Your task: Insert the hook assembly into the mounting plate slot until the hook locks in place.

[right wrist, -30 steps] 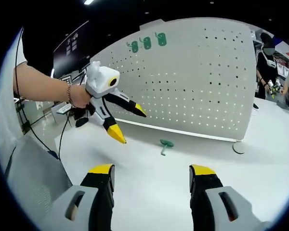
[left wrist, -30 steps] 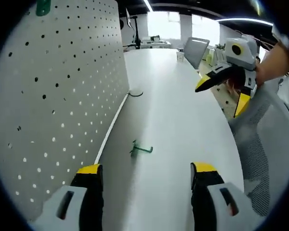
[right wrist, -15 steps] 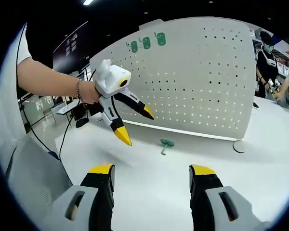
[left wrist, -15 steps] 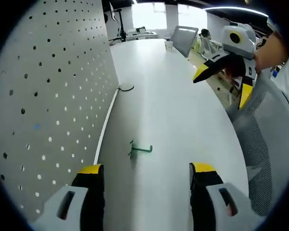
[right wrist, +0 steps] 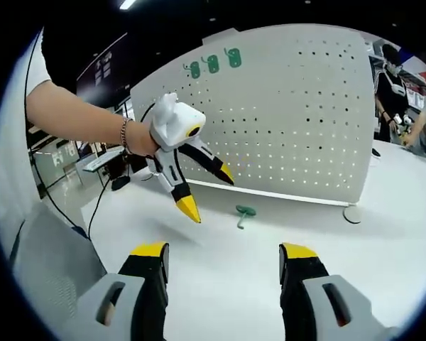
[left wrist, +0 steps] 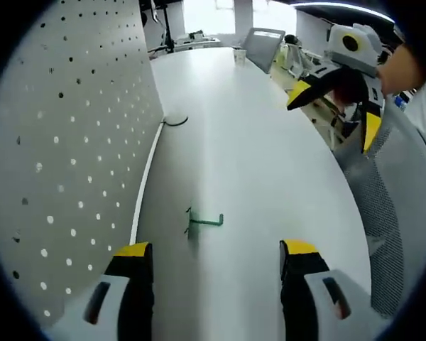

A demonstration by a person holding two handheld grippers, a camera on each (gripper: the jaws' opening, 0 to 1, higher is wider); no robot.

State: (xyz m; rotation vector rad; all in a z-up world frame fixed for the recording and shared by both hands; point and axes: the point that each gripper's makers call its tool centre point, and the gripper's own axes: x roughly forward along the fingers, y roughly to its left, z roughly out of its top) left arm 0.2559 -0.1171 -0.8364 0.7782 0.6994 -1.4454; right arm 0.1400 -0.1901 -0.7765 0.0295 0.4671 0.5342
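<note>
Left gripper view: green hook (left wrist: 201,222) lies ungrasped on table (left wrist: 270,156); left gripper (left wrist: 216,259), right gripper (right wrist: 220,259) both spread, empty; pegboard (right wrist: 284,114) insertion not started.

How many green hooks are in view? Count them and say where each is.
4: one hook lies on the table before the pegboard; three hang at the board's top left. Others may be hidden.

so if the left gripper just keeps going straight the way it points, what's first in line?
Likely the green hook, lying on the table ahead between the open jaws of the left gripper; depth unclear.
</note>
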